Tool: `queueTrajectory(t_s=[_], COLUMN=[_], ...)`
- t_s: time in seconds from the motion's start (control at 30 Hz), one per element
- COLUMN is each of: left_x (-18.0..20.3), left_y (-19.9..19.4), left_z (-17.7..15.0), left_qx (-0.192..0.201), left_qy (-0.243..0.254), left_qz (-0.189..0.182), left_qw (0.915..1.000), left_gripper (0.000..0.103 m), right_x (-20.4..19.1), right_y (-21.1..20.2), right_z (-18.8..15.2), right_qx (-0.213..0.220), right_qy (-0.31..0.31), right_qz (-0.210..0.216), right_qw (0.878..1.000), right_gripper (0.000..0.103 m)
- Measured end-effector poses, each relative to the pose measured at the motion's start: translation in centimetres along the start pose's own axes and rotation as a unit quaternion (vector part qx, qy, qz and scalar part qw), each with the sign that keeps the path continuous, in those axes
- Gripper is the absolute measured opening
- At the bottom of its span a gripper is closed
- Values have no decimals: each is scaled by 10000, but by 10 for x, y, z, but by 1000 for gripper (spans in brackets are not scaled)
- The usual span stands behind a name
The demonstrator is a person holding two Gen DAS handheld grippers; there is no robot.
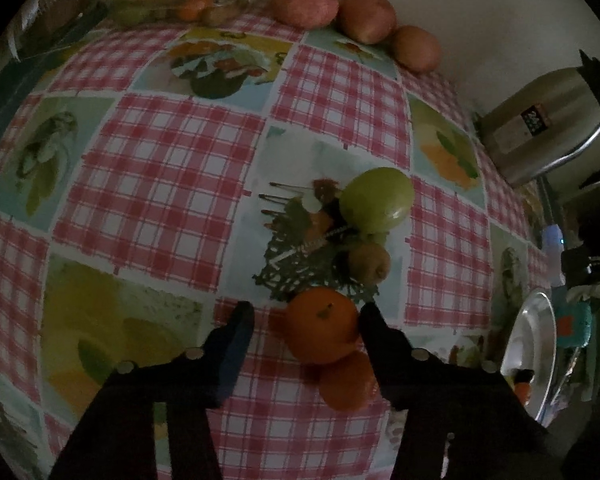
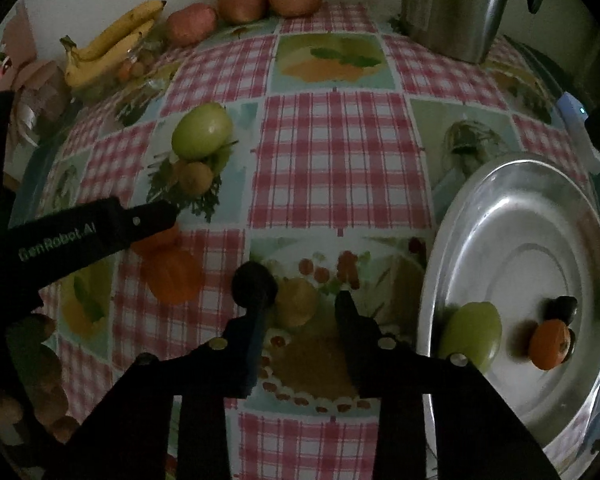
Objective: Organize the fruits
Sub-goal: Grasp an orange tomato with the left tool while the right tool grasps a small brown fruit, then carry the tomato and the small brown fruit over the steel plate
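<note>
The left gripper [image 1: 306,318] points steeply down over a tangerine [image 1: 320,332], which sits between its two fingers, well to the left of the steel plate [image 1: 540,320]. The fruit lies off-centre: it touches the right finger, while a strip of tablecloth [image 1: 160,168] shows between it and the left finger, so the jaws stand open around it, not yet clamped. A second tangerine [image 1: 348,384] touches the first on the near side. The fruit is round, so no axis matters. The right gripper [image 2: 302,294], just left of the plate, has narrowed jaws around a yellowish round shape [image 2: 296,300]; whether they grip it cannot be told.
</note>
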State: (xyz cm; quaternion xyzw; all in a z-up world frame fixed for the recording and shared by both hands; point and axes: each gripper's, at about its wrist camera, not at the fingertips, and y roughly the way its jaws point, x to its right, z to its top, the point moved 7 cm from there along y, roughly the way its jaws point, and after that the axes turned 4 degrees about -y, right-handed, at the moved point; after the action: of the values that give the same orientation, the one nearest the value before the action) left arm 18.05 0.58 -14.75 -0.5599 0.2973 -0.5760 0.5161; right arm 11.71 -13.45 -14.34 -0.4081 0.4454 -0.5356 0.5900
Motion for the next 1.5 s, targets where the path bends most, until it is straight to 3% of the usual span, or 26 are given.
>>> queueTrajectory(t_s=[0.07,0.2,0.77,1.0,1.5], left_x=[5,8,6,14,44], left_y=[0,-1,-29,-44,-60], left_z=[1,4,9,17,23], left_qx=[-15,-20,220,371,826], left_qy=[16,38,-61,-93,-292], left_qz=[-70,-67,23,-64,226], left_qw=[10000,10000,9997,9992,9959], left_gripper=[43,42,41,41,41], right_x=[-1,2,2,17,47], right_y=[3,5,-25,-34,-58], right_z=[-2,-2,3,18,47], right_qx=[-75,-104,236,287,721], right_qy=[20,60,176,654,1151], right_qz=[60,86,83,72,148], right_qw=[10000,9999,9995,9974,9906], right_gripper=[28,25,24,24,24])
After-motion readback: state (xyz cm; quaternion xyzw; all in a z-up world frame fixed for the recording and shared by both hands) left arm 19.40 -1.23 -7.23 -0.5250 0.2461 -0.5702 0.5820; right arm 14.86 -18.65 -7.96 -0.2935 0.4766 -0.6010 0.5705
